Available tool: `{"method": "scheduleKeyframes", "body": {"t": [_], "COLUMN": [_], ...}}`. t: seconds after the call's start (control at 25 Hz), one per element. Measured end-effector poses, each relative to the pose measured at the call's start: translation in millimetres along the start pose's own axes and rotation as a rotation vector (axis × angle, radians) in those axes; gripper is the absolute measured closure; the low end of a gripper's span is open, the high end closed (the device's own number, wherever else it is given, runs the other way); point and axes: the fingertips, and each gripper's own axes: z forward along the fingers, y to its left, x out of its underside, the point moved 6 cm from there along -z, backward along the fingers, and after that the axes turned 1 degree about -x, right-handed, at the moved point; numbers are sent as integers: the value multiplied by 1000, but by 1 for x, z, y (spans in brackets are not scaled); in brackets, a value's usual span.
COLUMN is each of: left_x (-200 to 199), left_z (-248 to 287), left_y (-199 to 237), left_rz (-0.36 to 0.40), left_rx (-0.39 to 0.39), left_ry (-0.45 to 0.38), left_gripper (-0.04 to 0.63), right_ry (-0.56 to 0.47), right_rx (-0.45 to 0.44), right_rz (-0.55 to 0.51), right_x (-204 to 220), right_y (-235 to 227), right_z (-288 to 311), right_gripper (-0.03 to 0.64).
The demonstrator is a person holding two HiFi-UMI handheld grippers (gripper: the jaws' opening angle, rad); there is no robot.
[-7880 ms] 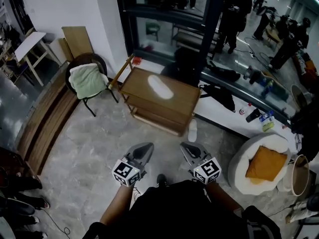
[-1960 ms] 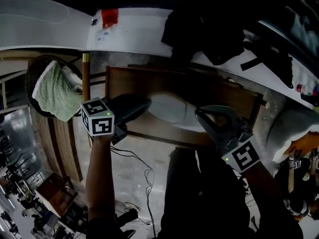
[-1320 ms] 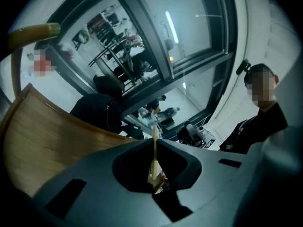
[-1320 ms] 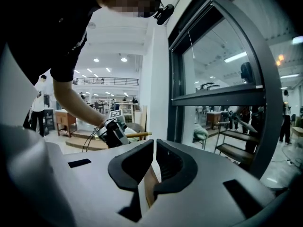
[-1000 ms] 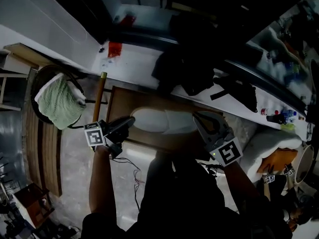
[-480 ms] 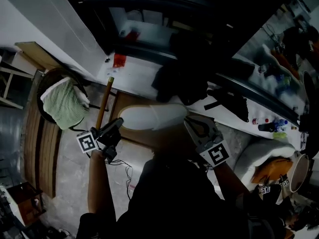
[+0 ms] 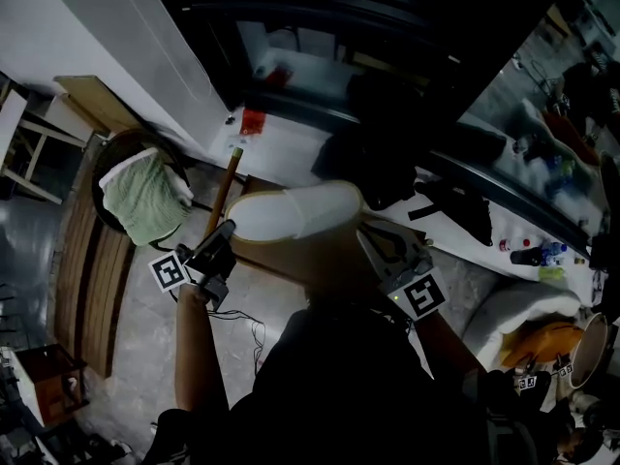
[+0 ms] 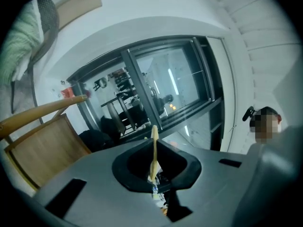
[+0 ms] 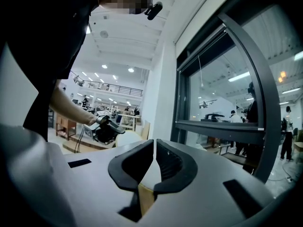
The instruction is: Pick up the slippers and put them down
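At the far left, wood boards (image 7: 82,279) lie along the wall on the grey stone floor (image 7: 136,347). Next to them stands a dark chair (image 7: 108,158) with a green cushion (image 7: 145,200) on it. A wooden stick (image 7: 221,194) leans up between the chair and the rack (image 7: 269,257).

My left gripper (image 7: 229,229) points to the right. Its fingers are almost together and pinch a thin pale edge of the slipper (image 7: 291,211). The slipper is white. It hangs between my two grippers, over the top of the brown rack, with the rounded toe on the left side. Whether it touches the rack, I cannot tell.

Behind it a white sill (image 7: 286,153) runs below the dark window frame (image 7: 320,109). A small red thing (image 7: 253,121) and a black bag (image 7: 380,168) lie on the sill.

My right gripper (image 7: 370,238) comes from the right, and its fingers are clamped on the other end of the slipper.

Further to the right, bottles (image 7: 528,253) stand on the sill. In the lower right corner there is a white pouf (image 7: 504,303) with an orange cushion (image 7: 542,342).
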Motion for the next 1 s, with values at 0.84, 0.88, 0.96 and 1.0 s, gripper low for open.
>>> {"method": "scheduleKeyframes", "body": {"t": [0.84,0.88,0.96,1.0], "left_x": [14,17,23,27], "left_z": [-23,-26,-31,-32], "left_y": [22,27,36,42], "left_rz": [-82,-88,-96,-101], "left_rx": [-95,-108,-131,-143], "left_ry": [-155,-176,-216,-232], "left_gripper": [566,566,566,566], "right_ry": [12,18,33,42], "right_rx": [-62,-68,-77,-81], "right_rz": [26,26,33,39], "right_x": [5,7,12,15], "right_y": [9,9,10,10], "right_z": [10,11,13,15], "right_gripper": [586,586,586,586]}}
